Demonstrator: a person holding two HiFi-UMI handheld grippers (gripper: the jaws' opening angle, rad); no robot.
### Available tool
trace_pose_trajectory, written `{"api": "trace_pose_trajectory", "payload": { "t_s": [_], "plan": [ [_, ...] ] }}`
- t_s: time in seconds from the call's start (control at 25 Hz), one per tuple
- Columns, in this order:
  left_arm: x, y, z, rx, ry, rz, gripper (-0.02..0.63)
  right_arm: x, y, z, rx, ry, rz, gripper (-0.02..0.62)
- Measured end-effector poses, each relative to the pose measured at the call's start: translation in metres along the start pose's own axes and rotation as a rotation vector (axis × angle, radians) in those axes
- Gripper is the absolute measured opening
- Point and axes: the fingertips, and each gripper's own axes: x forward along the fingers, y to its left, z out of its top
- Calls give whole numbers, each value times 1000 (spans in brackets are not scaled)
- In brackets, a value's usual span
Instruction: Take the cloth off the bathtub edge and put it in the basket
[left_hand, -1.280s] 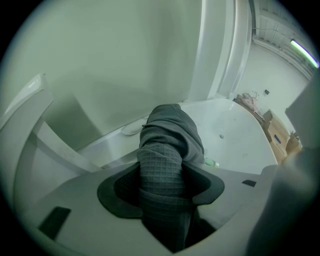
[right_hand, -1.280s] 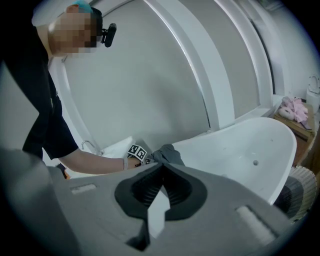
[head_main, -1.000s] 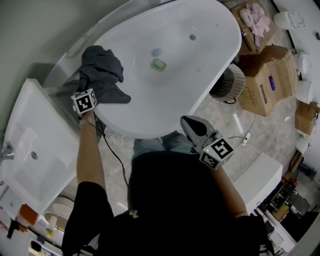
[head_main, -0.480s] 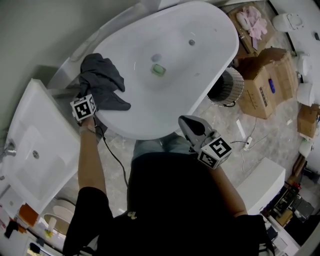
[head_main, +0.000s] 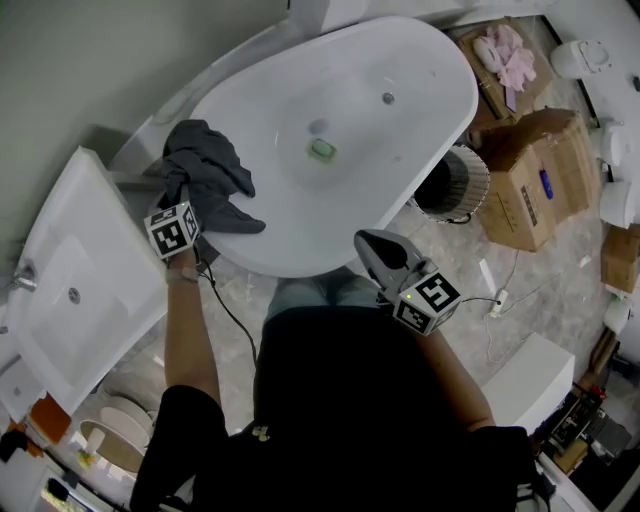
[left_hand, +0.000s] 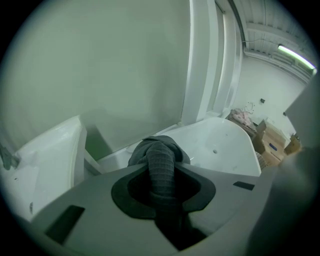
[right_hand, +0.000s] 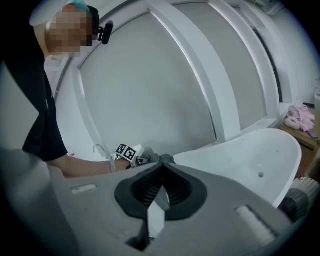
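A dark grey cloth (head_main: 205, 175) lies bunched over the near left rim of the white bathtub (head_main: 300, 265). My left gripper (head_main: 185, 200) is at the cloth's near end, shut on a fold of it. In the left gripper view the cloth (left_hand: 160, 160) runs as a thick roll between the jaws of that gripper (left_hand: 161, 177). My right gripper (head_main: 378, 248) hovers in front of the tub's near edge, shut on nothing; its own view shows that gripper (right_hand: 160, 172) with the jaws together. The round wicker basket (head_main: 470, 175) stands on the floor to the right of the tub.
A white washbasin (head_main: 70, 290) sits close to the left of the left gripper. A small green thing (head_main: 321, 149) lies in the tub near the drain. Cardboard boxes (head_main: 530, 190) stand beyond the basket, and a cable (head_main: 230, 310) runs over the floor under the left arm.
The left gripper has drawn back a little toward the tub's near edge, and the cloth has come along with it. The right gripper has hardly moved.
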Motion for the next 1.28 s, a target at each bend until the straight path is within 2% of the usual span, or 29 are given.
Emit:
{"api": "trace_pose_trajectory", "payload": {
  "t_s": [0.28, 0.8, 0.92, 1.28],
  "plan": [
    [-67, -29, 22, -10, -100, -4, 97, -16, 9, 11, -31, -41, 45, -3],
    [-188, -86, 63, 1, -235, -57, 97, -20, 27, 50, -104, -120, 131, -3],
    [-210, -99, 72, -5, -265, -79, 97, -19, 29, 60, -118, -143, 139, -3],
    [-257, -135, 82, 50, -326, -166, 95, -15, 39, 79, -148, -196, 140, -3]
  ]
}}
